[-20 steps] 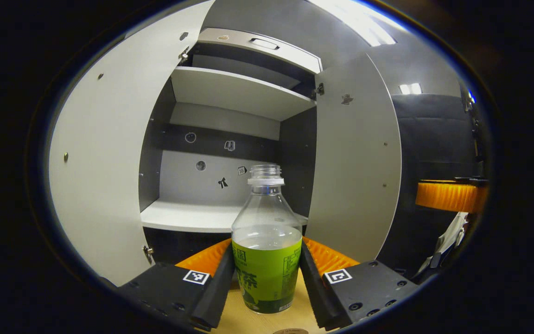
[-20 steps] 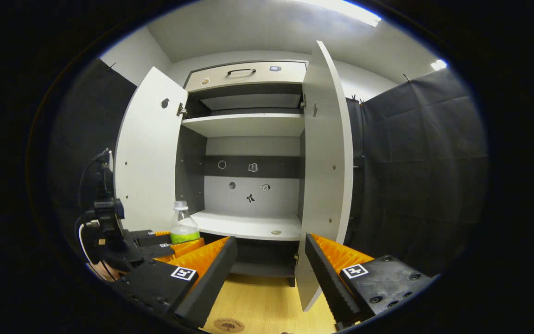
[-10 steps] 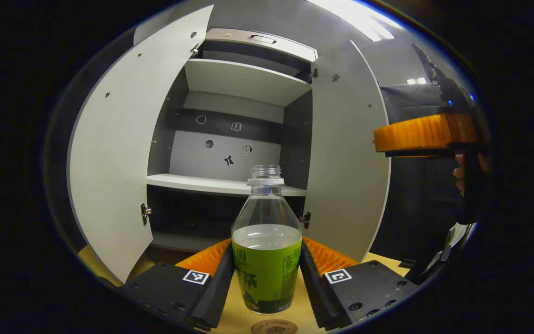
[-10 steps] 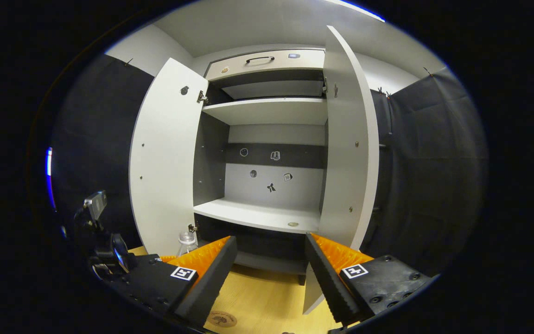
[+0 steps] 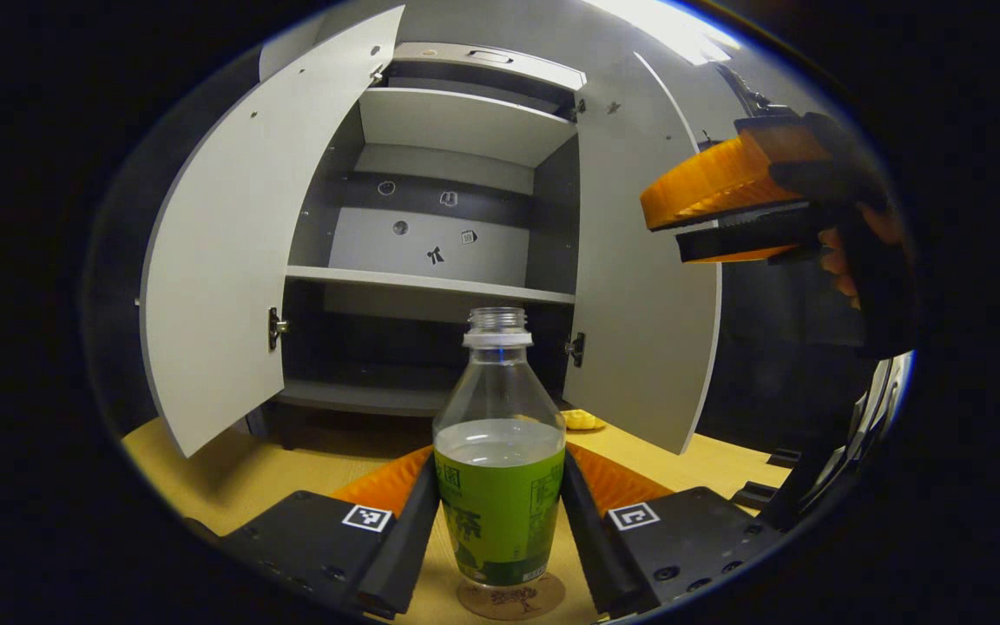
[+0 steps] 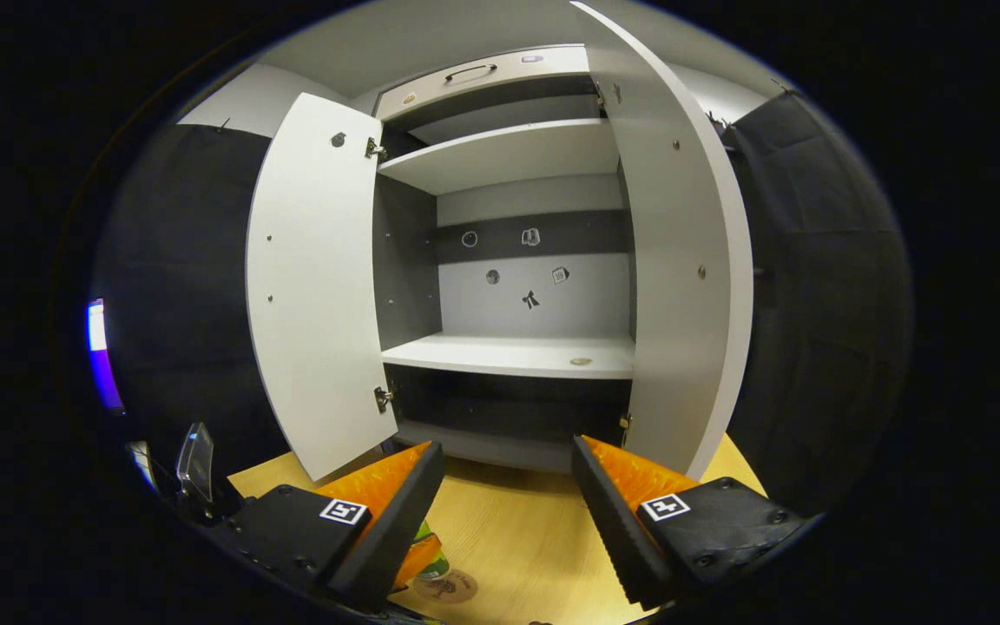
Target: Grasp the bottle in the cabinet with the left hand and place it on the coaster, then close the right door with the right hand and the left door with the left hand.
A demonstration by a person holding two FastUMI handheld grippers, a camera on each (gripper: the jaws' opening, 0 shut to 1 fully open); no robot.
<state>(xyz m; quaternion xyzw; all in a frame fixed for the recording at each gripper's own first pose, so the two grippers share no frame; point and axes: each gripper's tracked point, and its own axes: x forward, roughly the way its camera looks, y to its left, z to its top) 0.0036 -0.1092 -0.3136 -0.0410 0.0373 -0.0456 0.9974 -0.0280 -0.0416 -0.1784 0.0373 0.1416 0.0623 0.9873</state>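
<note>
The bottle [image 5: 500, 460] stands low centre in the left gripper view, clamped between the left gripper's [image 5: 500, 529] jaws, its base on or just over the coaster [image 5: 510, 596] on the table [image 5: 205, 460]. It has no cap — releasing off-centre or tilted could tip and spill it. The right gripper [image 6: 507, 521], jaws apart, faces the right door [image 6: 682, 260]; left door [image 6: 313, 286] open too.

I see the wooden bench [image 5: 231, 469] carrying the cabinet [image 5: 430, 399], a round coaster [image 5: 510, 597] under the bottle [image 5: 500, 486], and a small yellow object [image 5: 582, 420].
</note>
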